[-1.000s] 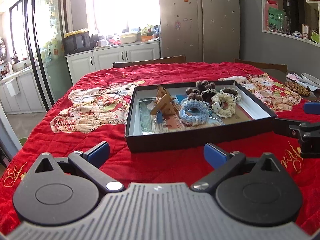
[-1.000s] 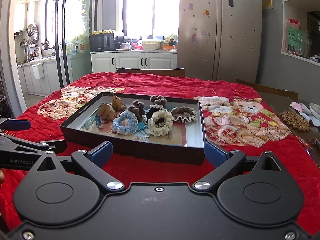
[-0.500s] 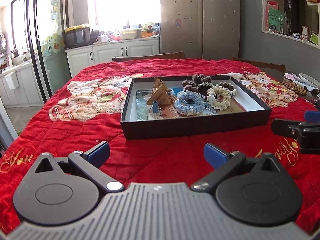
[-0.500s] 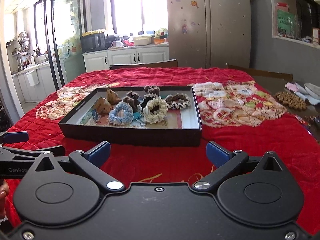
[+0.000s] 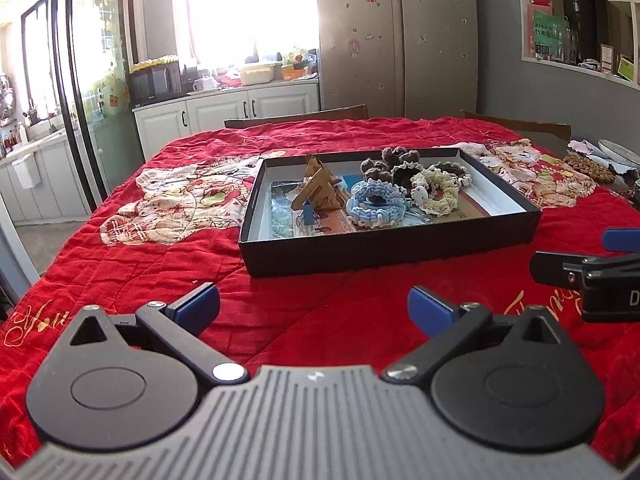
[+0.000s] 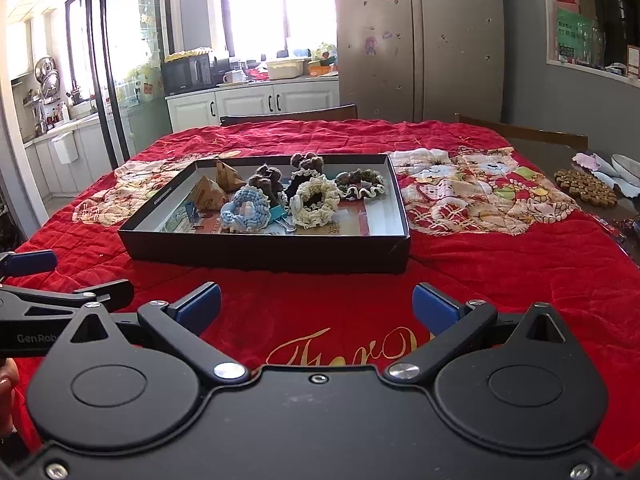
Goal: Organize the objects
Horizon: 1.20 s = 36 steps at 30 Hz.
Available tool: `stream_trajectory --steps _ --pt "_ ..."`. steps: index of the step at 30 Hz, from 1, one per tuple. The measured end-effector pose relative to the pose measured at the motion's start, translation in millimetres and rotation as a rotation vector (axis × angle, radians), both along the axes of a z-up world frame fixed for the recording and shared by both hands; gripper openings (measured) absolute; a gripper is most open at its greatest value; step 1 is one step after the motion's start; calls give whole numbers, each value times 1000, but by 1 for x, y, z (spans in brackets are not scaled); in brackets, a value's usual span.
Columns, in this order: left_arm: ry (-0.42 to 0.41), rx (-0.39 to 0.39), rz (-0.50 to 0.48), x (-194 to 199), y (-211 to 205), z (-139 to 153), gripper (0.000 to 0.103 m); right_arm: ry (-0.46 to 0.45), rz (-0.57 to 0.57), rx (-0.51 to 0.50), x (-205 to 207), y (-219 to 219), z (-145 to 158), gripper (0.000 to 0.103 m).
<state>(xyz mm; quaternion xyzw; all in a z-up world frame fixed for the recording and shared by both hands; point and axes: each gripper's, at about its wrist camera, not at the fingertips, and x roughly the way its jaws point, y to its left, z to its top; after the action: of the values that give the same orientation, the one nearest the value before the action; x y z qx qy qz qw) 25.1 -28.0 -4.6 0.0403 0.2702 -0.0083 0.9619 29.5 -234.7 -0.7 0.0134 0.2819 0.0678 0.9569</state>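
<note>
Left wrist view: the left hand-held gripper (image 5: 314,306) hangs released and empty over the red quilt (image 5: 120,272) that covers the worktop, its blue pads spread wide. The black tray (image 5: 384,246) lies ahead of it and a little to the right, its long side running left to right across the view. Inside the tray, the blue crocheted ring (image 5: 376,204) sits near the front wall, the cream ring (image 5: 436,194) just right of it, and the brown folded-paper shapes (image 5: 318,192) left of it. The right hand-held gripper (image 5: 580,272) shows at the right edge, level with the tray's front wall.

Right wrist view: the right hand-held gripper (image 6: 316,304) is likewise released and holds nothing. Here the tray (image 6: 264,250) lies ahead and slightly left, so both tools stand about equally near its front wall. By my reading, the left one is closer to the paper shapes (image 6: 212,194), the right one closer to the cream ring (image 6: 316,200).
</note>
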Motion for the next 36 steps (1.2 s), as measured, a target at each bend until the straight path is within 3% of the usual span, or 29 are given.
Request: stream_trajectory --steps 36 --pt "3 0 0 0 -1 0 103 25 10 10 2 0 -6 102"
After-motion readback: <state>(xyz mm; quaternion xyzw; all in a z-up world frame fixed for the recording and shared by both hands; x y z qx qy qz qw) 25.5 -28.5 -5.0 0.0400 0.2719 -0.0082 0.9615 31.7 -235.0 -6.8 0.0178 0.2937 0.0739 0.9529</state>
